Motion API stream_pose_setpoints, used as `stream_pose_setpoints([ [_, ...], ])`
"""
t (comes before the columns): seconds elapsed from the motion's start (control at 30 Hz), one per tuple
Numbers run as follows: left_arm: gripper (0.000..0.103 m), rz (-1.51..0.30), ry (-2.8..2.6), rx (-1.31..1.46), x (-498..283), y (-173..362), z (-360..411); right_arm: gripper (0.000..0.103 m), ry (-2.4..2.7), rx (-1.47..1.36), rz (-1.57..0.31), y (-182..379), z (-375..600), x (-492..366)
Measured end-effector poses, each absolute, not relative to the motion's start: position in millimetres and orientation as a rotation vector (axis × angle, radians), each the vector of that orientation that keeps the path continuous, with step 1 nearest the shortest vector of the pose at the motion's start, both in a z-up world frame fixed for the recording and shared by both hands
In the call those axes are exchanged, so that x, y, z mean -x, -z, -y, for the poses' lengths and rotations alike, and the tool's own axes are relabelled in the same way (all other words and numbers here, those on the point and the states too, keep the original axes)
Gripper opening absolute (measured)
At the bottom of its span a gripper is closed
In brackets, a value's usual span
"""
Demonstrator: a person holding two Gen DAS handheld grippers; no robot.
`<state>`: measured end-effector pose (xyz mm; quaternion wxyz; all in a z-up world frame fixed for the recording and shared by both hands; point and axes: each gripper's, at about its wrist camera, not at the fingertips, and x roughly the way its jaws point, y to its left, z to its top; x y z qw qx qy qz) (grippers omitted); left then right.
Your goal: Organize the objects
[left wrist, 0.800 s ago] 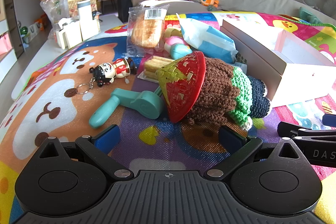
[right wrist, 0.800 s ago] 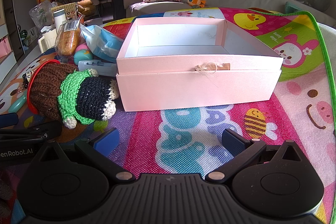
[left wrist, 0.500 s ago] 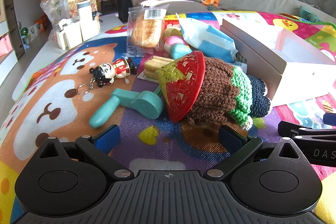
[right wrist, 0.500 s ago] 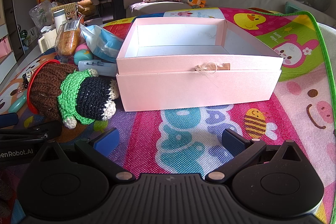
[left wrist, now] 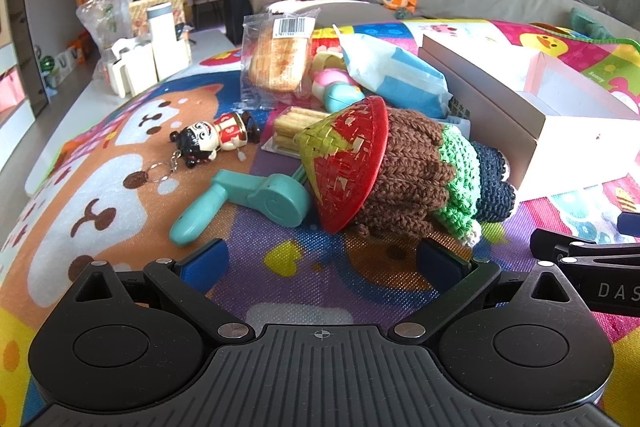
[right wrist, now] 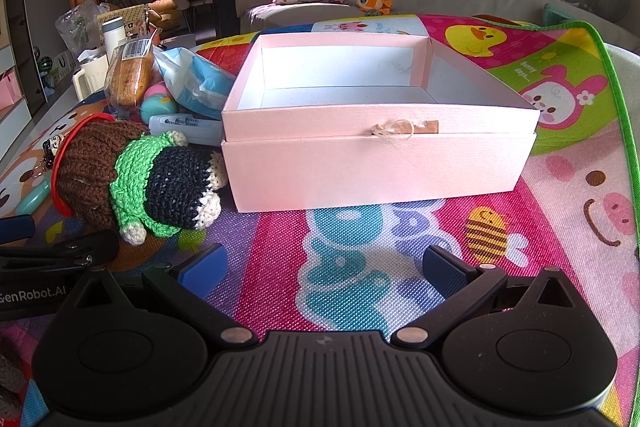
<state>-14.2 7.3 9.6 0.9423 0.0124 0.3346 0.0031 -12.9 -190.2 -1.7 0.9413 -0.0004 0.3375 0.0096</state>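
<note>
"GenRobot.AI" on the black left gripper (right wrist: 36,297); "DAS" on the black right gripper (left wrist: 600,279); "Sonny days..." on the colourful woven play mat (right wrist: 524,71).

Your left black two-finger gripper with blue pads (left wrist: 320,261) tilts downward, its jaws spread wide with nothing between them. Your right black two-finger gripper with blue pads (right wrist: 324,265) tilts down alike, jaws equally wide and empty. The two sit side by side, close together.

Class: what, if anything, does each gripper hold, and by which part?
Nothing. The left gripper and right gripper are both open, with only mat between their fingers.
</note>
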Motion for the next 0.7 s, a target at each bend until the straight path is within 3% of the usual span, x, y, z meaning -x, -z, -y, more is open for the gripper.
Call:
stream_pose_setpoints([
  [0.53,0.102,-0.708,0.058,-0.006,21.7,-11.6,-16.1,0.103,-0.212,0.074,-0.747,-3.3,213.1,25.6],
  [0.7,0.102,-0.743,0.18,0.321,20.3,-37.4,-18.8,0.103,-0.293,0.083,-0.742,-4.7,236.2,47.6],
])
